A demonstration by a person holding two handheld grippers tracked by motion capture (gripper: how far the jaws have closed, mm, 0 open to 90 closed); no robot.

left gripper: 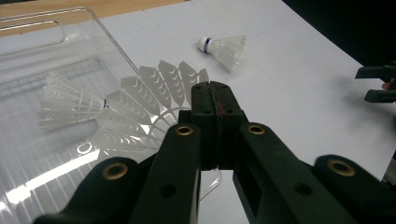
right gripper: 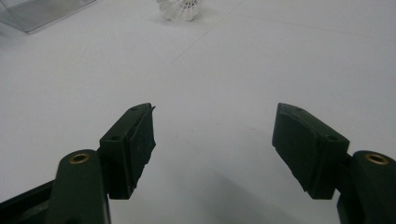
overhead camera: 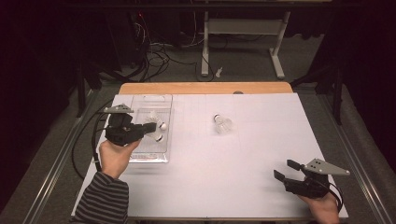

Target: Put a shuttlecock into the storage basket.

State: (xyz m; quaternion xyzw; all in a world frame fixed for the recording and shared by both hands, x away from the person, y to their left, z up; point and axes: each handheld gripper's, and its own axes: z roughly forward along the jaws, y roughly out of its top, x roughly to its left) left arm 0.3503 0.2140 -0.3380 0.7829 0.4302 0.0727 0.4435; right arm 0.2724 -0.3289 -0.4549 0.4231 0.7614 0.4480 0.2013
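Note:
My left gripper (overhead camera: 150, 128) (left gripper: 215, 93) is shut on the feather skirt of a white shuttlecock (left gripper: 140, 107), holding it over the clear plastic tray (overhead camera: 148, 158) (left gripper: 70, 28) at the table's left. Inside the tray lies a second shuttlecock (left gripper: 65, 102), its cork toward the held one. Their two corks (overhead camera: 163, 125) (overhead camera: 159, 137) sit close together in the high view. A third shuttlecock (overhead camera: 223, 123) (left gripper: 224, 48) (right gripper: 177, 8) lies loose on the white mat at mid-table. My right gripper (overhead camera: 283, 169) (right gripper: 217, 126) is open and empty near the front right corner, low over bare mat.
The white mat (overhead camera: 243, 182) covers the wooden table (overhead camera: 205, 87). The tray's corner (right gripper: 37, 14) appears at the top left of the right gripper view. Cables (overhead camera: 159, 56) and a desk frame (overhead camera: 243, 28) stand on the floor beyond the far edge.

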